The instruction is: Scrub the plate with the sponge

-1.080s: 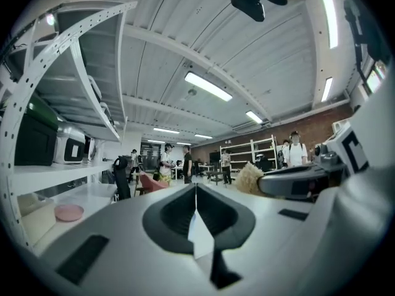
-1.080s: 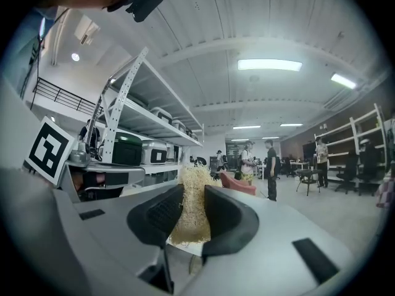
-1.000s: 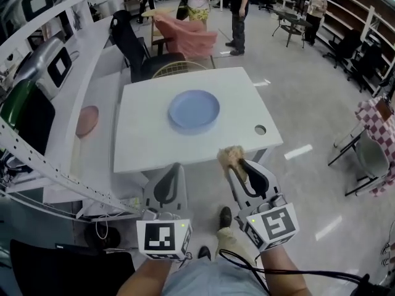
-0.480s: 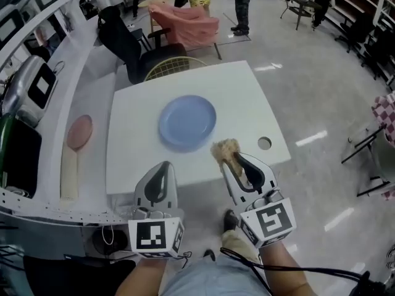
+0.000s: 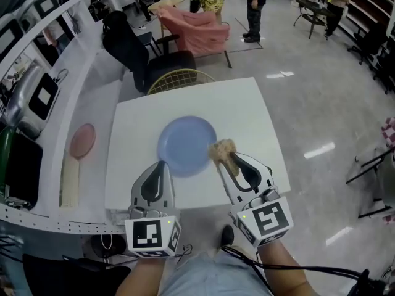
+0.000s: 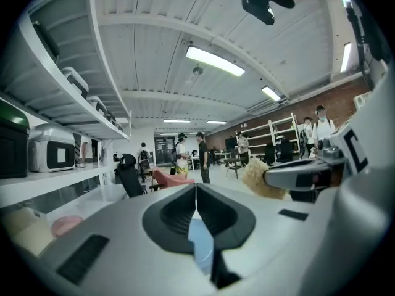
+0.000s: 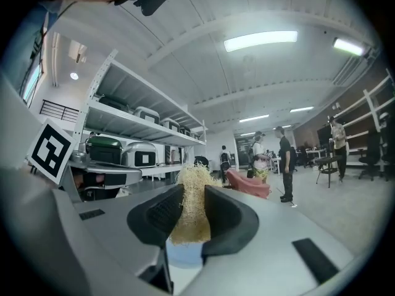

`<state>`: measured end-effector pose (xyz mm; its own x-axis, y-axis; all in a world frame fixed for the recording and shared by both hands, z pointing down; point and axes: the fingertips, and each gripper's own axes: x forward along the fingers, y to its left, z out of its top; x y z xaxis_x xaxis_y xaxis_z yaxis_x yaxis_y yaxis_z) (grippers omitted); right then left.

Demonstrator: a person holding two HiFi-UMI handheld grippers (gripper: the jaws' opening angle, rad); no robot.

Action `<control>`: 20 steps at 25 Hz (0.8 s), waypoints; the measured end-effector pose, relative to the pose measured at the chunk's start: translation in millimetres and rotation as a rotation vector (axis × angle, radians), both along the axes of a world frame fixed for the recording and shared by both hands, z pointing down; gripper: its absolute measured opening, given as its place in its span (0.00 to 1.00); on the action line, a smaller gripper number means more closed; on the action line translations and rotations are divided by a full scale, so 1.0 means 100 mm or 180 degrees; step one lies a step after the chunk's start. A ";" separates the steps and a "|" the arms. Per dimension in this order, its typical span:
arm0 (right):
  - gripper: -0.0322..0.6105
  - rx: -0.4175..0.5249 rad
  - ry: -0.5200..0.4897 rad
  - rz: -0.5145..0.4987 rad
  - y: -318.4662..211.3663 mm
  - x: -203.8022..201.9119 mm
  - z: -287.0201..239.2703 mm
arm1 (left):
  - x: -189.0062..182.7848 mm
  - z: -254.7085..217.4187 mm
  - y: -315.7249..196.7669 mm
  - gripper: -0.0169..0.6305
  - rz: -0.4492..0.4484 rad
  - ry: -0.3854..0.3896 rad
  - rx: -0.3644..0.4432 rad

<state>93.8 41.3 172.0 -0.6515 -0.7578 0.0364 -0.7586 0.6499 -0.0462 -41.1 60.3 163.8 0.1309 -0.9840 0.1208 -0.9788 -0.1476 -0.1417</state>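
Note:
A pale blue plate (image 5: 186, 145) lies in the middle of a white square table (image 5: 247, 113). My right gripper (image 5: 224, 155) is shut on a straw-coloured fibrous sponge (image 5: 221, 149), which hangs over the plate's right rim. In the right gripper view the sponge (image 7: 192, 211) sits pinched between the dark jaws, with the plate (image 7: 184, 254) below. My left gripper (image 5: 158, 170) is shut and empty, held over the plate's near left edge. A sliver of the plate (image 6: 201, 249) shows under the left gripper's closed jaws, and the sponge (image 6: 261, 179) appears to their right.
A round cable hole (image 5: 265, 163) is in the table's near right corner. A long white counter (image 5: 92, 100) with a pink dish (image 5: 83, 140) runs along the left. A black chair (image 5: 133, 48), a wire basket (image 5: 180, 79) and a pink armchair (image 5: 197, 29) stand beyond the table. People stand farther back.
Both grippers have come forward over the table: the sponge moved from beside the plate to over its right rim, and the left gripper reached the plate's near edge.

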 end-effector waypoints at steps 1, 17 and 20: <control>0.22 0.0021 -0.0004 -0.0029 -0.06 -0.01 -0.03 | -0.01 -0.02 -0.04 0.05 -0.0026 -0.0001 0.0014; 0.22 0.0142 0.0064 -0.0276 -0.70 -0.67 -0.15 | -0.74 -0.08 -0.54 0.05 -0.0395 0.0182 0.0099; 0.22 0.0063 0.0109 -0.0262 -0.85 -0.84 -0.05 | -0.91 0.04 -0.71 0.05 -0.0361 0.0211 -0.0008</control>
<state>10.1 -43.4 167.3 -0.7103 -0.7025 0.0453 -0.7034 0.7107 -0.0076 -132.4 -11.1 167.9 0.0265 -0.9926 0.1181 -0.9965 -0.0356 -0.0758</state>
